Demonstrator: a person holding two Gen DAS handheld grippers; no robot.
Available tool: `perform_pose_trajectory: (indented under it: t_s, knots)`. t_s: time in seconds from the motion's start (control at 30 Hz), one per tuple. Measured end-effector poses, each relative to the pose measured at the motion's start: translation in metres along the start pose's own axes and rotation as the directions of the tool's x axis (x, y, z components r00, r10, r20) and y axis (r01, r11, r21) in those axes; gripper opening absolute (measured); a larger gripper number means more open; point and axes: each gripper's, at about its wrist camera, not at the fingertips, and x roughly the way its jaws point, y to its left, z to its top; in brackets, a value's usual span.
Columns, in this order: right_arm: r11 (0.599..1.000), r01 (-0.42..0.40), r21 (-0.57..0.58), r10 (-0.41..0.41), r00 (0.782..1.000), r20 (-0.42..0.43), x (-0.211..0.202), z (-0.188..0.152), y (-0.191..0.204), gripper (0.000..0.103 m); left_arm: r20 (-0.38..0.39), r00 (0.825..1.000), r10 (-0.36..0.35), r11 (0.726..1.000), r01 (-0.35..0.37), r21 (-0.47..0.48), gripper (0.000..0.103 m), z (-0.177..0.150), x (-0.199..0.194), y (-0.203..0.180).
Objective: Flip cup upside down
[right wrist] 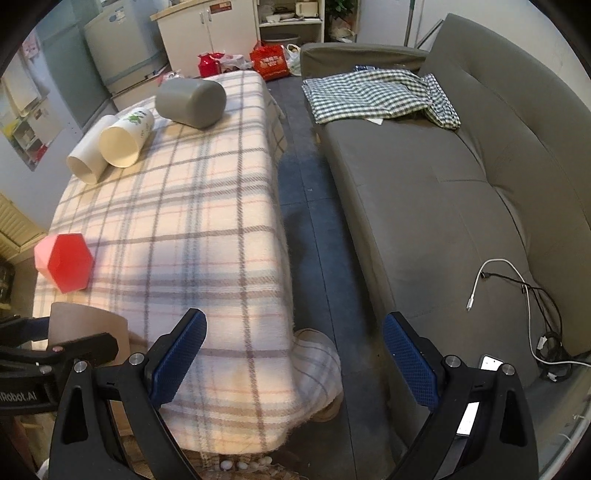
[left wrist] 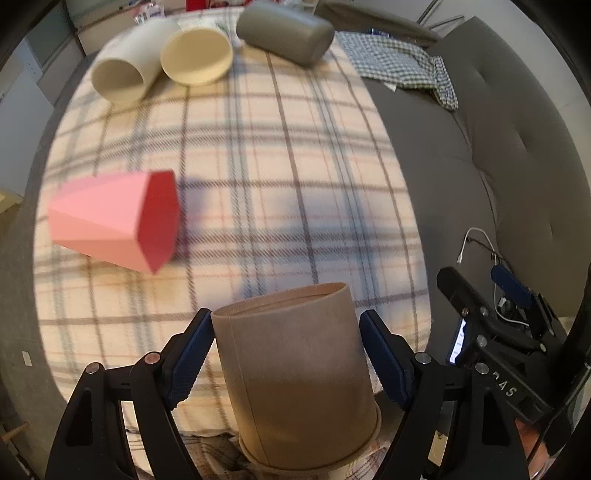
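Note:
A brown paper cup stands upside down, rim at the bottom, near the front edge of the plaid-covered table. My left gripper has its blue pads on both sides of the cup; the left pad touches it, the right pad stands a little off. In the right wrist view the cup shows at the lower left behind the left gripper. My right gripper is open and empty over the table's right edge and the floor.
A pink faceted cup lies on its side at the left. Two cream cups and a grey cup lie at the far end. A grey sofa with a checked cloth and cables stands to the right.

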Motion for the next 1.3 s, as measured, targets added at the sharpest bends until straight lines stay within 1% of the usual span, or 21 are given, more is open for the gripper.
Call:
perform_pose_trajectory:
  t_s: [0.1,0.2,0.3,0.33,0.37,0.43,0.47,0.57,0.63,0.7,0.8,0.87,1.0,1.13,1.3]
  knots:
    - [1.000,-0.003,-0.008,0.003,1.000,0.015,-0.008,-0.001,0.004,0.097,0.050,0.999,-0.005,1.000,0.006,-0.005,0.081,0.000,-0.018,0.004]
    - [1.000,-0.012,-0.014,0.012,0.999,0.036,-0.017,-0.003,0.008,0.097,0.115,0.993,0.013,1.000,-0.013,0.002,0.081,0.001,-0.037,0.004]
    - [1.000,-0.021,-0.015,0.022,0.998,0.059,-0.024,-0.006,0.011,0.097,0.203,0.978,0.039,0.999,-0.042,0.012,0.080,-0.001,-0.053,0.003]
    - [1.000,-0.025,-0.014,0.026,0.998,0.064,-0.026,-0.007,0.012,0.097,0.219,0.975,0.044,0.999,-0.047,0.012,0.080,0.000,-0.053,0.002]
    - [0.999,-0.031,-0.013,0.032,0.997,0.069,-0.027,-0.008,0.012,0.097,0.244,0.968,0.053,0.998,-0.057,0.008,0.080,-0.001,-0.053,0.000]
    - [0.999,-0.033,-0.011,0.034,0.997,0.073,-0.027,-0.009,0.013,0.097,0.313,0.946,0.083,0.996,-0.090,0.006,0.080,0.001,-0.055,-0.001]
    - [0.999,-0.033,-0.010,0.034,0.997,0.073,-0.027,-0.010,0.014,0.097,0.355,0.929,0.104,0.993,-0.117,0.015,0.080,0.000,-0.056,-0.003]
    - [1.000,-0.031,-0.003,0.031,0.997,0.068,-0.024,-0.011,0.011,0.097,0.433,0.890,0.141,0.983,-0.178,0.045,0.080,0.002,-0.054,-0.009]
    - [1.000,-0.030,0.000,0.029,0.998,0.062,-0.021,-0.011,0.011,0.097,0.454,0.878,0.153,0.980,-0.192,0.042,0.080,0.006,-0.052,-0.009]
    - [1.000,-0.028,0.004,0.027,0.998,0.057,-0.017,-0.011,0.010,0.097,0.473,0.869,0.146,0.983,-0.183,0.032,0.080,0.012,-0.050,-0.006]
    - [1.000,-0.030,0.006,0.029,0.998,0.052,-0.012,-0.010,0.010,0.097,0.486,0.863,0.135,0.985,-0.169,0.026,0.080,0.021,-0.047,-0.004]
    - [0.999,-0.036,0.009,0.036,0.998,0.052,-0.010,-0.010,0.010,0.097,0.483,0.867,0.126,0.987,-0.160,0.029,0.080,0.028,-0.041,-0.003]
    - [0.998,-0.064,0.019,0.062,0.995,0.075,-0.008,-0.007,0.009,0.097,0.481,0.868,0.125,0.985,-0.165,0.041,0.080,0.035,-0.030,-0.004]
    - [0.997,-0.080,0.010,0.079,0.992,0.098,-0.009,-0.004,0.013,0.097,0.494,0.862,0.115,0.985,-0.164,0.057,0.080,0.039,-0.026,-0.006]
    - [0.996,-0.092,-0.001,0.092,0.992,0.090,-0.002,-0.002,0.020,0.097,0.513,0.847,0.138,0.972,-0.216,0.095,0.080,0.043,-0.018,-0.012]
